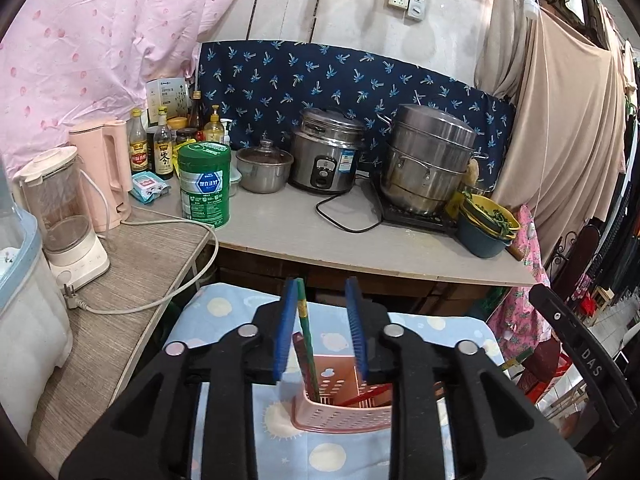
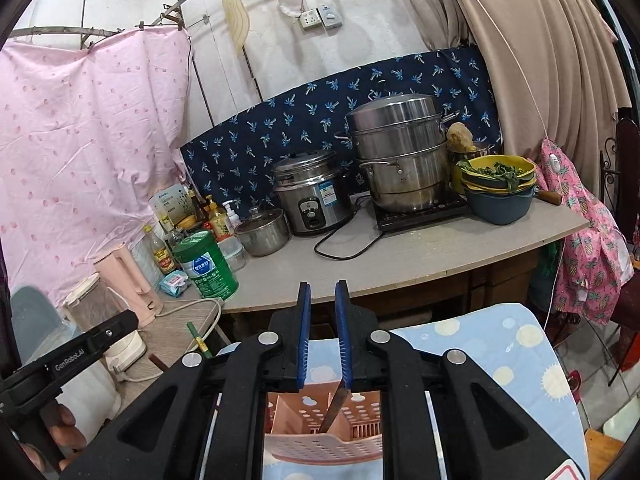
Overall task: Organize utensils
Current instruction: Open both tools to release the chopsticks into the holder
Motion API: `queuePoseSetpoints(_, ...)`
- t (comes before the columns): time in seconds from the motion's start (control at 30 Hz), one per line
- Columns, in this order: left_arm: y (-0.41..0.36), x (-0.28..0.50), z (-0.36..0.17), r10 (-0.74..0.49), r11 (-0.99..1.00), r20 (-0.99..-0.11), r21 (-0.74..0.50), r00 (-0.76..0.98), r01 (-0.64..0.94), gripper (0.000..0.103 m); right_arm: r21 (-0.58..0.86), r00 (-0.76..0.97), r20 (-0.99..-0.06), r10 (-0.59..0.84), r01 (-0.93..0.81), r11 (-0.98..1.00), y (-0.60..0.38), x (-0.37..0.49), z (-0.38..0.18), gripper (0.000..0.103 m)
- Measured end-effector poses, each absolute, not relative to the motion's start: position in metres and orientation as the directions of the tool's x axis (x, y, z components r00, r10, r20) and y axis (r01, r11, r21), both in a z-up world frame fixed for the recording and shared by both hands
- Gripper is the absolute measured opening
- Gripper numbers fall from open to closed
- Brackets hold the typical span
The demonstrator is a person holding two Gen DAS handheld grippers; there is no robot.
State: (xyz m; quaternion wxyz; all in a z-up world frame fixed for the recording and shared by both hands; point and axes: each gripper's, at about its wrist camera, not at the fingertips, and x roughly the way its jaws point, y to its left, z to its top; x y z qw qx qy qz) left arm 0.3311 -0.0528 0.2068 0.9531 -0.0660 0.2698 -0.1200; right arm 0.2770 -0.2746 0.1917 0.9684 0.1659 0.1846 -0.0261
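Left wrist, tool (image 1: pixel 320 328) parted around green chopstick (image 1: pixel 307 344), pink holder (image 1: pixel 340 412) below.

A countertop (image 1: pixel 320 240) holds a green tin (image 1: pixel 205 184), a rice cooker (image 1: pixel 326 152) and a stacked steel steamer pot (image 1: pixel 428 160) (lidded).

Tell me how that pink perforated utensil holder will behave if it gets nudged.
The pink utensil holder looks like thin plastic full of holes, so probably light. It sits on a soft patterned cloth, so it may slide or tip. The tall green chopsticks lean sideways, likely shifting its balance.
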Motion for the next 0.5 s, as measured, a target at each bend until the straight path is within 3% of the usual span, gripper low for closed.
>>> queuePoseSetpoints(0.1, -0.051, 0.324, 0.208, -0.257, 0.964, -0.495, -0.187, 0.83, 0.187, 0.038, 0.302, 0.934, -0.356, 0.007, 0.108, 0.947, -0.272, 0.268, 0.195, 0.019)
queuePoseSetpoints(0.43, -0.048, 0.292, 0.206, -0.235, 0.971, -0.495, -0.153, 0.837, 0.183, 0.038, 0.297, 0.936, -0.35, 0.027, 0.084, 0.951, -0.26, 0.23, 0.194, 0.022)
queuePoseSetpoints(0.5, -0.046, 0.284, 0.206, -0.227, 0.973, -0.495, -0.146, 0.839, 0.178, 0.038, 0.292, 0.934, -0.356, 0.03, 0.081, 0.953, -0.257, 0.222, 0.192, 0.027)
